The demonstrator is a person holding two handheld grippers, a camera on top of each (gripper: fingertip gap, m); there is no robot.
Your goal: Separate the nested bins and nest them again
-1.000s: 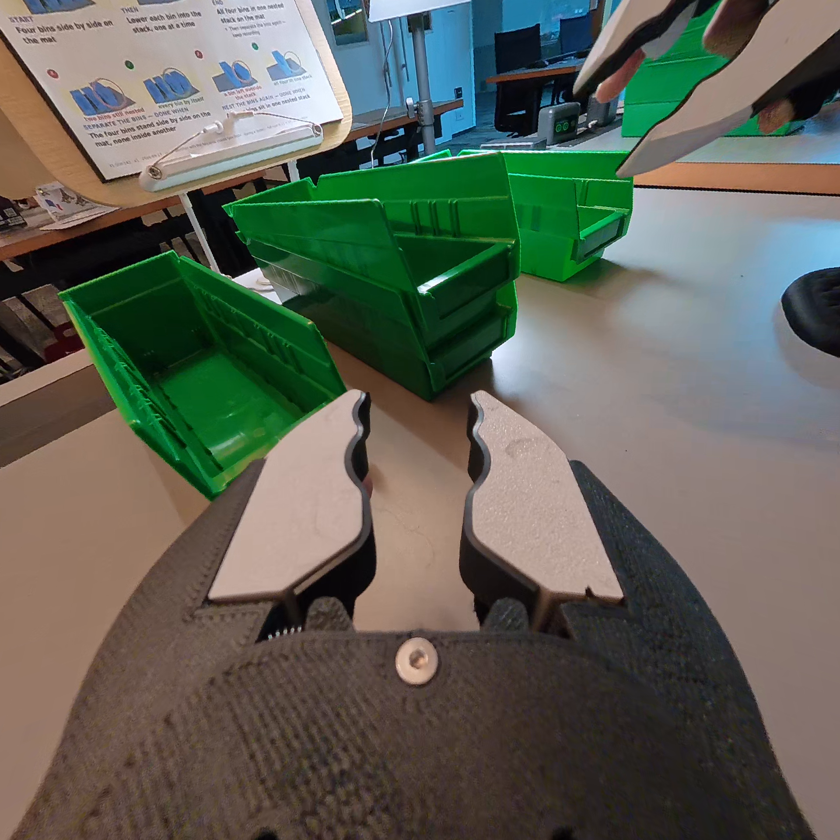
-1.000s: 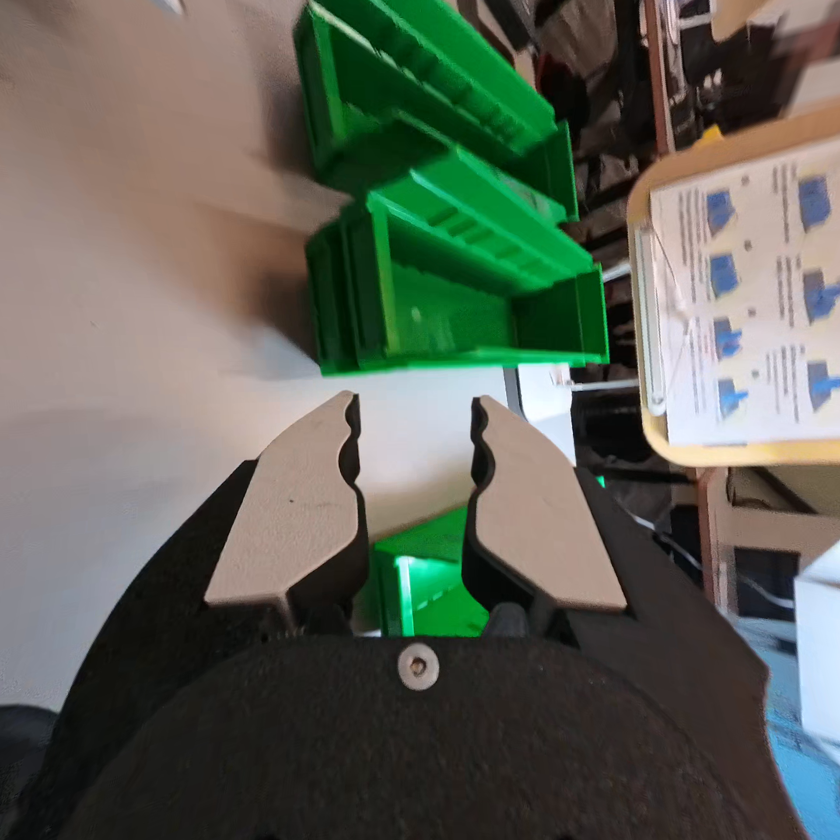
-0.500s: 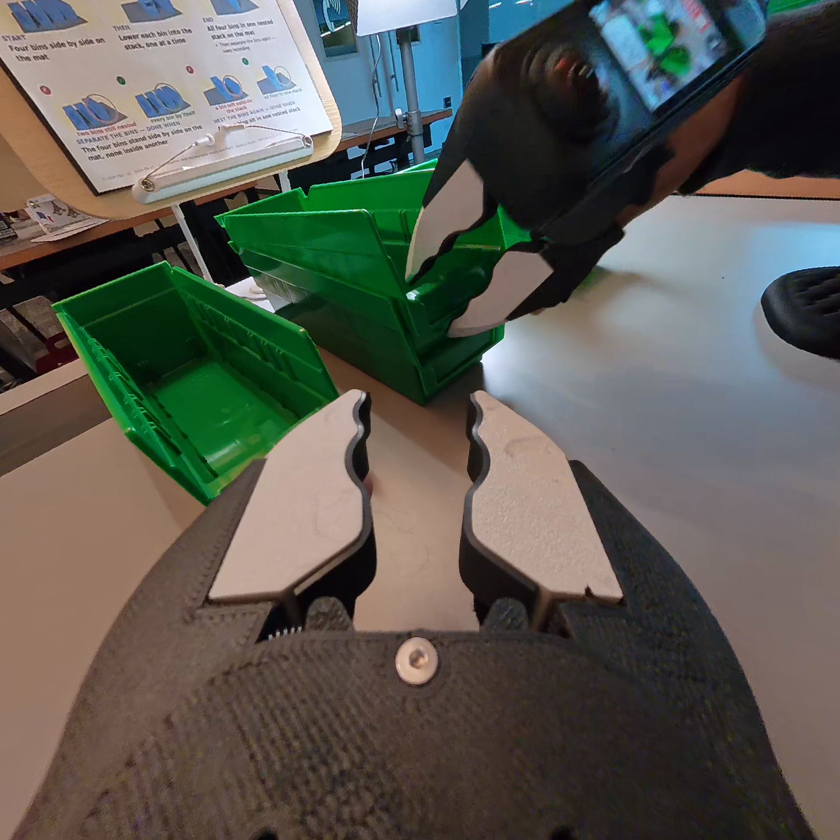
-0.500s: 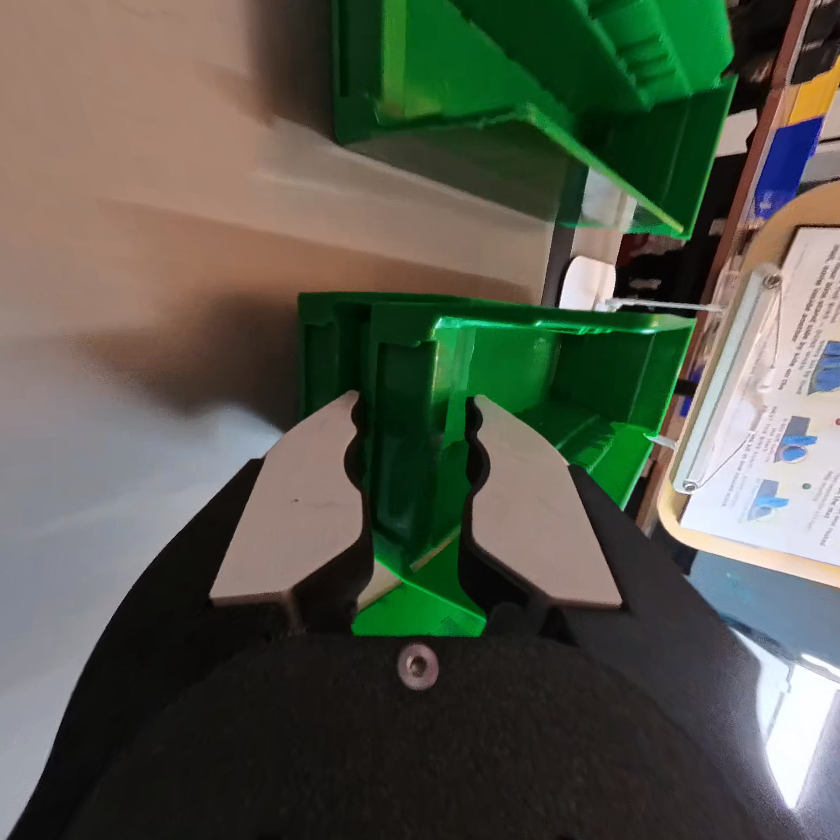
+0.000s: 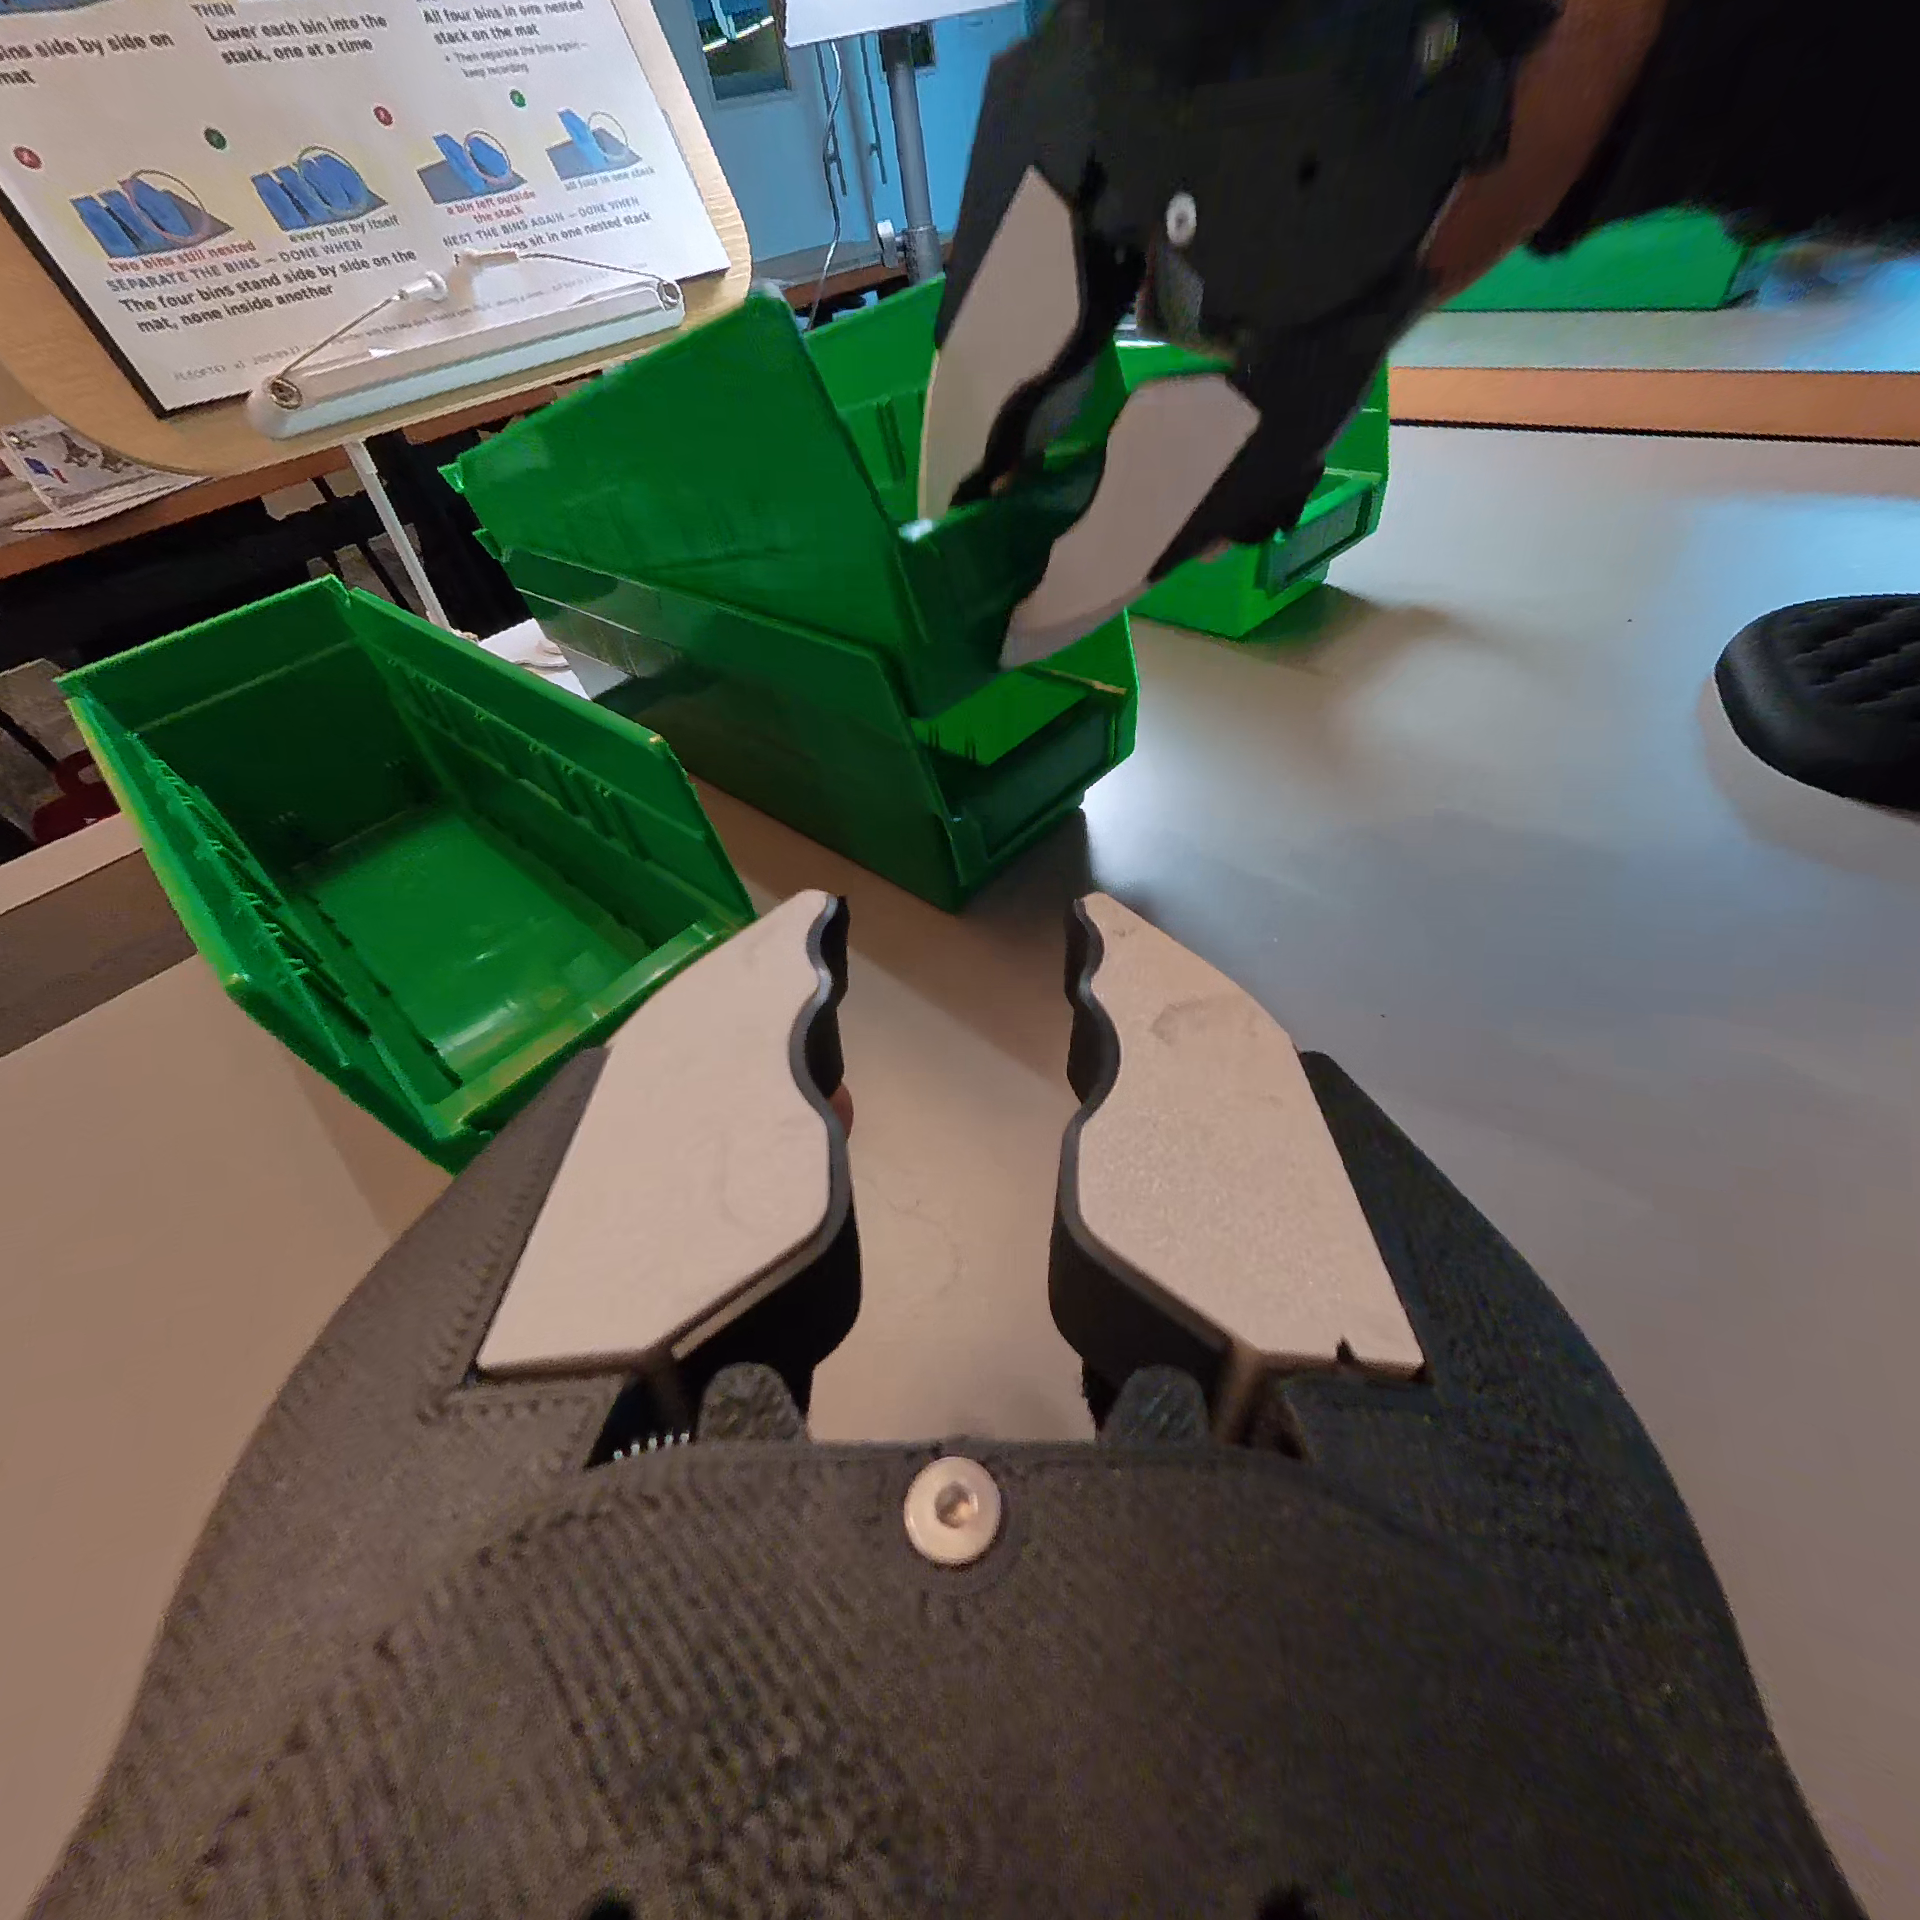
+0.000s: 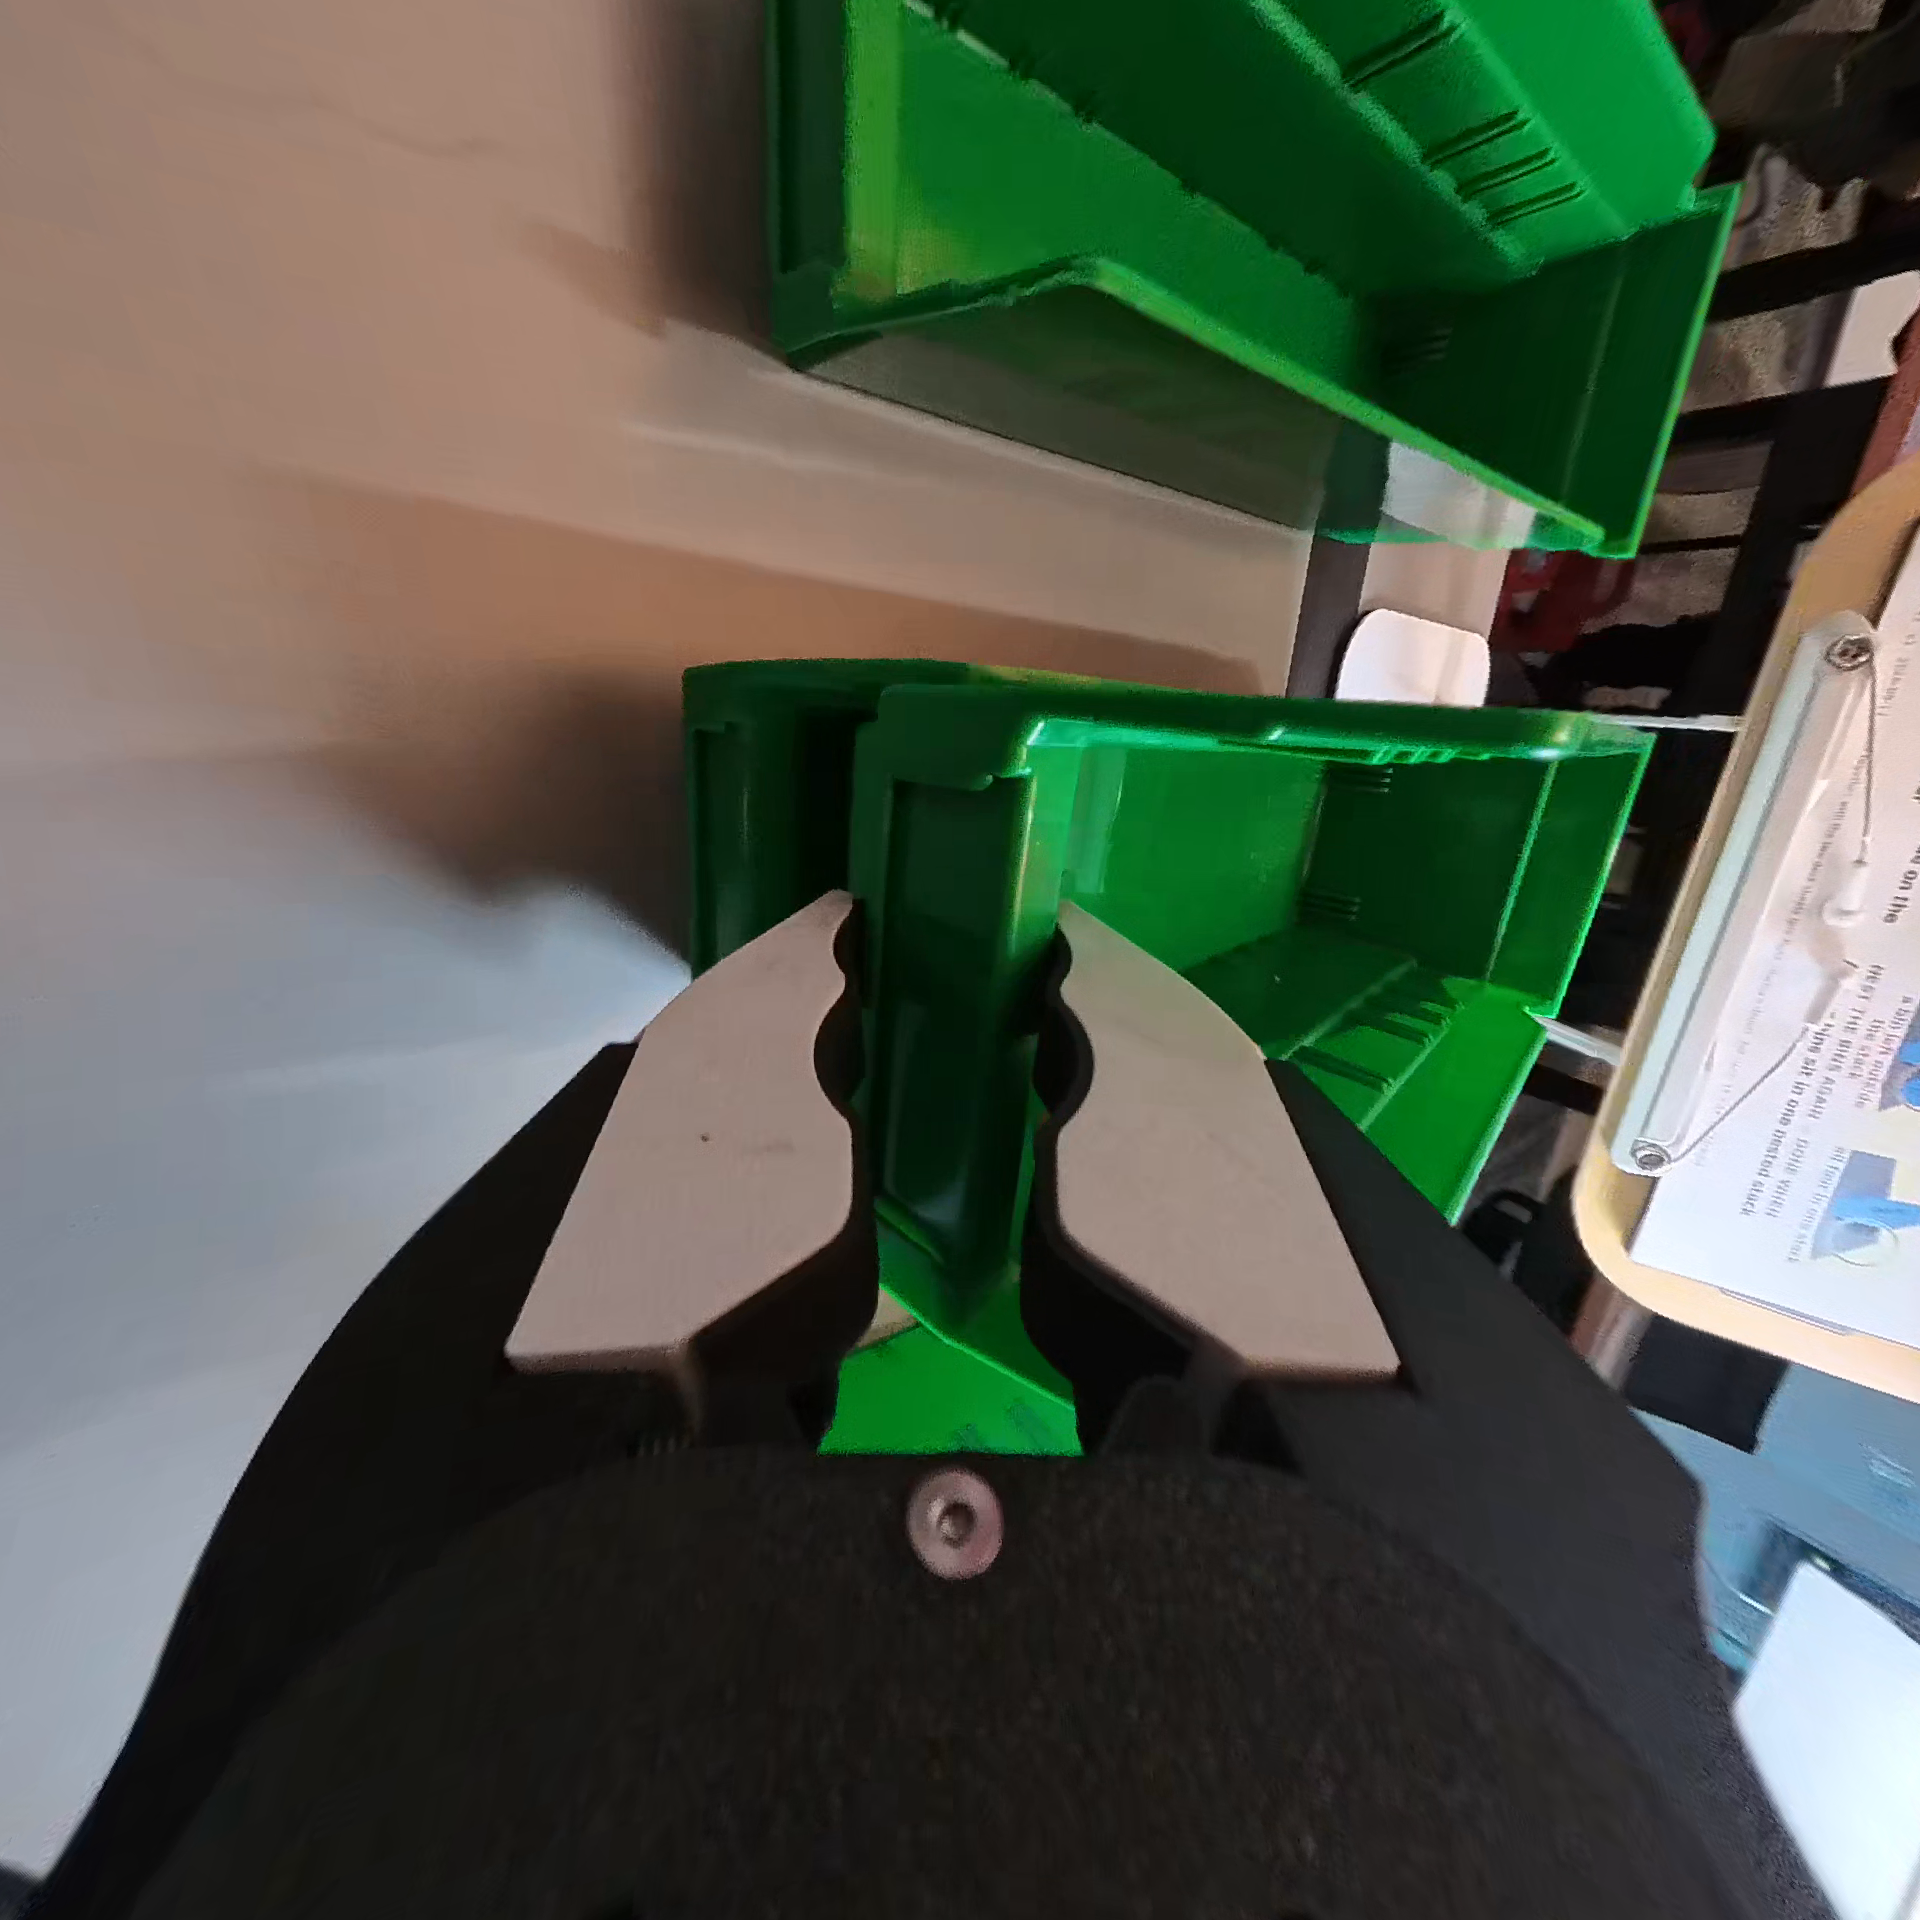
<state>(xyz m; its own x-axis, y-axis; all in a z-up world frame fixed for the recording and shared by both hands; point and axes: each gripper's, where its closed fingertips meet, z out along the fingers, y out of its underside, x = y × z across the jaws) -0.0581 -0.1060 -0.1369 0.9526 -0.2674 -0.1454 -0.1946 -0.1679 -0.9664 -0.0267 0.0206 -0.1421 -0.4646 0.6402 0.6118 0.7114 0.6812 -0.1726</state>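
A stack of nested green bins (image 5: pixel 831 769) stands mid-table. My right gripper (image 5: pixel 977 571) is shut on the front wall of the top bin (image 5: pixel 707 499), which is tilted with its front end raised out of the stack. In the right wrist view the right gripper (image 6: pixel 951 945) clamps that front wall, with the top bin (image 6: pixel 1299 914) ahead and the lower bin (image 6: pixel 748 810) beside it. A single green bin (image 5: pixel 395 862) stands apart on the left, and another (image 5: pixel 1320 520) behind the stack. My left gripper (image 5: pixel 951 935) is open and empty, low over the table in front of the stack.
An instruction sheet on a clipboard stand (image 5: pixel 343 208) rises behind the bins, also in the right wrist view (image 6: pixel 1766 1039). A black round pad (image 5: pixel 1829 696) lies at the right. The separate bin (image 6: pixel 1143 208) is in the right wrist view. The grey table (image 5: pixel 1455 987) extends right. The left gripper's tips are roughly 15 cm from the right gripper's.
My right gripper came down onto the stack, closed on the top bin's front wall and tipped its front end up. My left gripper has stayed open and nearly still.
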